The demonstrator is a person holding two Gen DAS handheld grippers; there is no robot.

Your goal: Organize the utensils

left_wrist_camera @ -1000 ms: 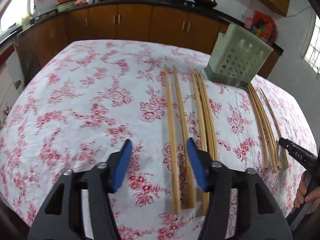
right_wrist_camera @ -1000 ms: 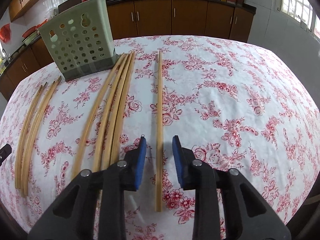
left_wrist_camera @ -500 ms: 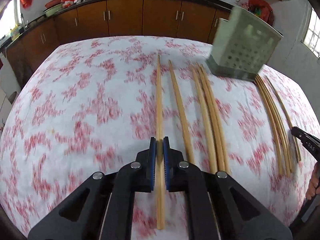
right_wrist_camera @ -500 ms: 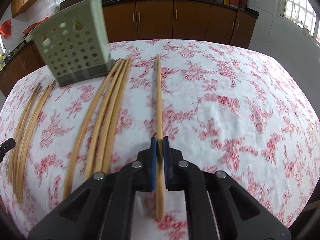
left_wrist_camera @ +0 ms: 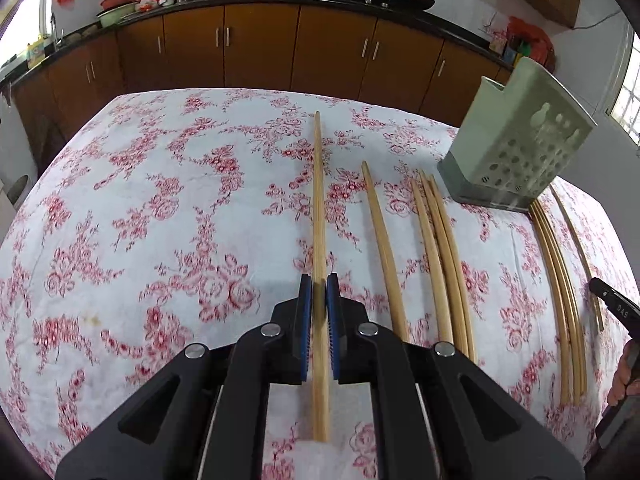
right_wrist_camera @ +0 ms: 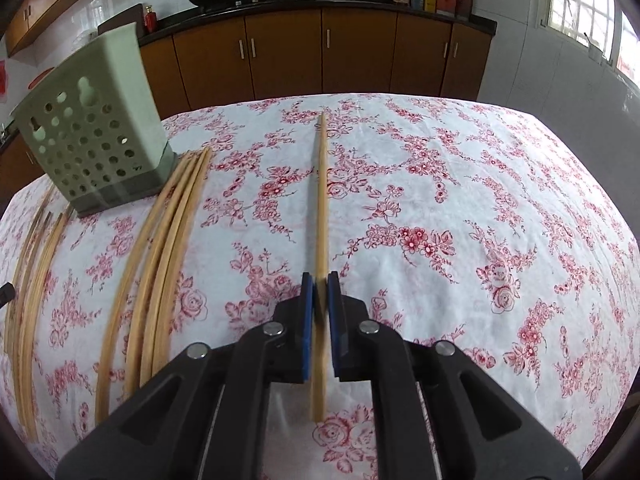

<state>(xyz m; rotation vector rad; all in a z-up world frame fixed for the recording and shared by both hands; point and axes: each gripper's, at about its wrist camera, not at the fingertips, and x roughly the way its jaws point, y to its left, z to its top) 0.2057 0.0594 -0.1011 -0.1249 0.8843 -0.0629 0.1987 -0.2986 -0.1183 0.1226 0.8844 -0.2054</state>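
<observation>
The left gripper [left_wrist_camera: 319, 292] had its blue pads [left_wrist_camera: 305, 320] pressed together on a single chopstick [left_wrist_camera: 319, 216], which ran straight ahead from between the pads, its near end poking back under the jaws. Just to the right of it lay a lone chopstick [left_wrist_camera: 386, 256] on the floral tablecloth [left_wrist_camera: 160, 240], then a tight bundle of three [left_wrist_camera: 444, 256]. Farther right and ahead stood the pale green perforated holder [left_wrist_camera: 516, 152], upright on the cloth, with another bundle of chopsticks [left_wrist_camera: 556, 280] lying beyond its near corner.

The right gripper [right_wrist_camera: 320, 292] was likewise clamped on a chopstick of its own [right_wrist_camera: 322, 200], which pointed forward across the cloth [right_wrist_camera: 460, 200]. To its left lay a curved-looking group of four sticks [right_wrist_camera: 160, 248], their far tips touching or nearly touching the holder's [right_wrist_camera: 92, 136] base. Farther left still, a second group [right_wrist_camera: 32, 280] lay near the table edge. Beyond the table ran brown cabinets [right_wrist_camera: 320, 56].
</observation>
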